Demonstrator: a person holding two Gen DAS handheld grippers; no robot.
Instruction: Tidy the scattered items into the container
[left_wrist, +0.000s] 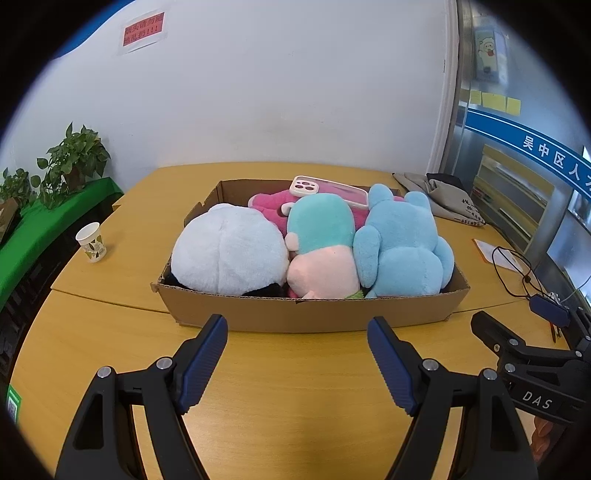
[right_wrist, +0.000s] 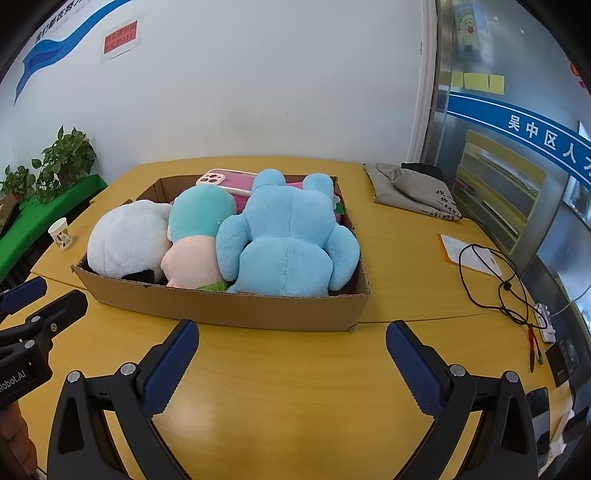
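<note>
A shallow cardboard box (left_wrist: 303, 314) (right_wrist: 236, 308) stands on the yellow table. It holds a white plush (left_wrist: 225, 251) (right_wrist: 127, 240), a teal-and-pink plush (left_wrist: 321, 240) (right_wrist: 195, 236), a light blue plush (left_wrist: 402, 247) (right_wrist: 288, 240), a magenta plush (left_wrist: 271, 208) and a pink phone case (left_wrist: 328, 190) (right_wrist: 229, 181) on top at the back. My left gripper (left_wrist: 297, 332) is open and empty just in front of the box. My right gripper (right_wrist: 291, 339) is open and empty, also in front of the box.
A paper cup (left_wrist: 91, 242) (right_wrist: 61, 233) stands left of the box. A grey cloth bag (left_wrist: 441, 201) (right_wrist: 413, 190), a paper sheet (right_wrist: 465, 253) and a black cable (right_wrist: 495, 280) lie to the right. Potted plants (left_wrist: 70, 162) sit on a green shelf at left.
</note>
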